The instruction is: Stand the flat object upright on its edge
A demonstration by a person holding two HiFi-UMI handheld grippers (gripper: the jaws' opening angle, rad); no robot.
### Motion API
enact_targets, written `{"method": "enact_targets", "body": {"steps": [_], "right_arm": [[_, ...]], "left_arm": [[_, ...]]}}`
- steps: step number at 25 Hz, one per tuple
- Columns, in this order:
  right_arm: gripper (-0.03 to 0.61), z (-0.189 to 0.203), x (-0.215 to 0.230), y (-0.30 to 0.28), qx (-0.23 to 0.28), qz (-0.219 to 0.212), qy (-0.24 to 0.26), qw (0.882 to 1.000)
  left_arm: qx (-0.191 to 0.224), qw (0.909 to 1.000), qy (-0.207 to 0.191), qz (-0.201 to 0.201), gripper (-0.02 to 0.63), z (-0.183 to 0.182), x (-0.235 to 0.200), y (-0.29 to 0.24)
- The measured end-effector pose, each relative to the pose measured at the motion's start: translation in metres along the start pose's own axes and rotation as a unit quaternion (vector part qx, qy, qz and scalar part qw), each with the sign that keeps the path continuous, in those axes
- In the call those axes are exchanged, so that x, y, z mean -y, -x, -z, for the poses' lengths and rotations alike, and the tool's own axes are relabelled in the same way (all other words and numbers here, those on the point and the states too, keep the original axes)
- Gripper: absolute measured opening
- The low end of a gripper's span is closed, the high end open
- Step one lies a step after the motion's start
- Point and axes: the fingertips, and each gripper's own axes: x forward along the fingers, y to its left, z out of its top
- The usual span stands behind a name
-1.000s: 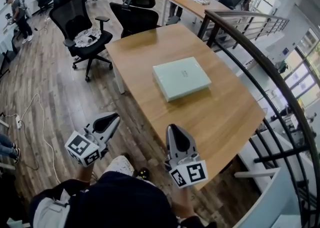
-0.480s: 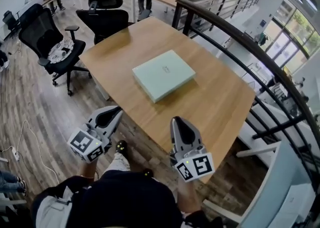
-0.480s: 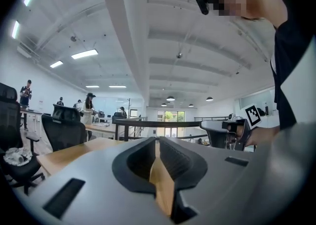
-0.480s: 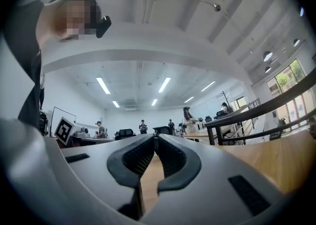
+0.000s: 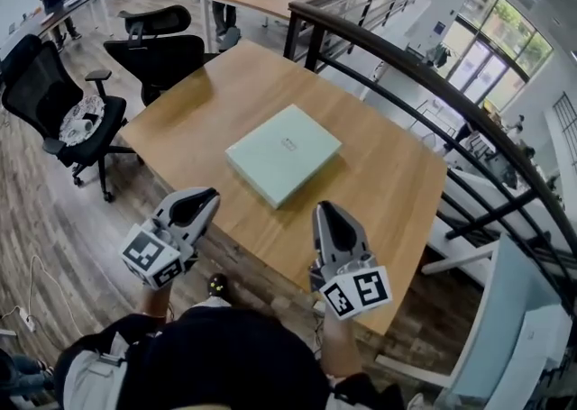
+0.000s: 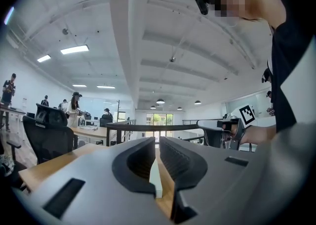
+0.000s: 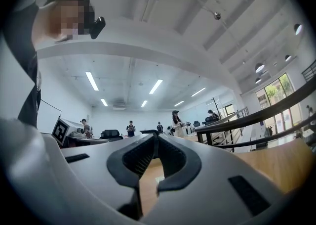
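While the pale green flat object [image 5: 283, 163] is lying flat in the middle of the wooden surface [image 5: 388, 187], the left tongs [image 5: 200, 201] and the right tongs [image 5: 328, 215] are hovering at the surface's near edge, well apart from the object. Both tongs are sitting pressed together, gripping nothing.

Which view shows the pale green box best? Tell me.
The head view: the whole pale green box lies flat on the wooden table, from above. Both gripper views catch only a pale sliver of it, edge-on.
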Motion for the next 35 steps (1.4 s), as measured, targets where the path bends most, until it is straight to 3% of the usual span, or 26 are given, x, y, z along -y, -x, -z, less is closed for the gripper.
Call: {"method": "enact_targets", "body": {"steps": [5, 9, 13, 18, 35], "right_arm": [[0.032, 0.003, -0.004, -0.029, -0.002, 0.014, 0.006, 1.0], [0.032, 0.009, -0.012, -0.047, -0.009, 0.021, 0.0, 1.0], [0.032, 0.014, -0.02, -0.067, -0.009, 0.032, 0.002, 0.999], [0.032, 0.024, -0.029, -0.091, -0.012, 0.045, 0.0, 0.999], [0.032, 0.041, -0.04, -0.129, -0.027, 0.098, 0.009, 0.995]], "left_arm": [[0.001, 0.9997, 0.008, 0.022, 0.037, -0.002, -0.03, -0.008], [-0.002, 0.9991, -0.013, 0.039, 0.037, -0.001, -0.051, -0.011], [-0.014, 0.9989, 0.01, 0.043, 0.037, 0.005, -0.079, -0.011], [-0.01, 0.9982, 0.008, 0.058, 0.037, 0.002, -0.108, -0.012], [-0.016, 0.9925, 0.014, 0.12, 0.038, 0.011, -0.159, -0.03]]}}
